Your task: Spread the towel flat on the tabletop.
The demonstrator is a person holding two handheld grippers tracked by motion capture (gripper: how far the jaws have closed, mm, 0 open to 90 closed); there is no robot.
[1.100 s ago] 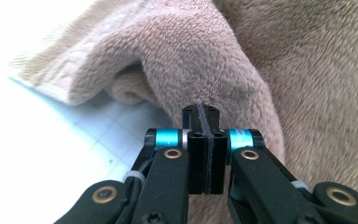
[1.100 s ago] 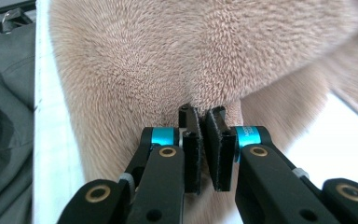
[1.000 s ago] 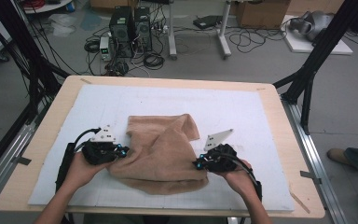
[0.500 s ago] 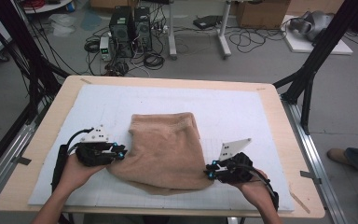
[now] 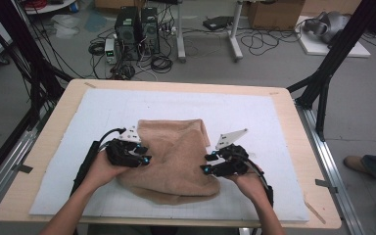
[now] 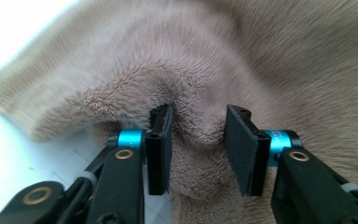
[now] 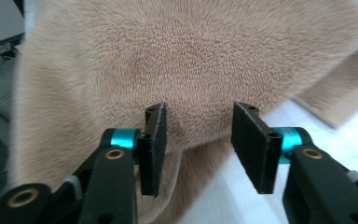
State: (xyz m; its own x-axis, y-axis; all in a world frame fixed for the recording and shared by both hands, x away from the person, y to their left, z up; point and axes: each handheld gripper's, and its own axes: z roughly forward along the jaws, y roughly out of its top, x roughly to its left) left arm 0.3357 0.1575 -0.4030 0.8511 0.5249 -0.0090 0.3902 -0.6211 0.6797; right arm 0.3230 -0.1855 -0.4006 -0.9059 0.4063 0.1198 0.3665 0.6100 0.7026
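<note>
A tan fleecy towel (image 5: 176, 166) lies loosely folded in the middle of the white mat (image 5: 103, 105). My left gripper (image 5: 146, 159) rests at the towel's left edge. In the left gripper view its jaws (image 6: 198, 116) have just been opening and stand apart around a soft hump of towel (image 6: 261, 56), with the pads not pressing on it. My right gripper (image 5: 205, 164) is at the towel's right edge. Its jaws (image 7: 200, 112) have also just been opening and stand apart over the hem of the towel (image 7: 191, 51), gripping nothing.
The mat covers a wooden table (image 5: 293, 127) with metal rails along both sides. Black frame posts (image 5: 333, 58) rise at the left and right. Computers and cables (image 5: 137, 29) lie on the floor beyond the far edge. A person's shoe (image 5: 355, 164) shows at the right.
Both grippers let go of the towel. The hands first drew toward the near edge, then returned to the towel's sides. The towel now lies flatter and wider.
</note>
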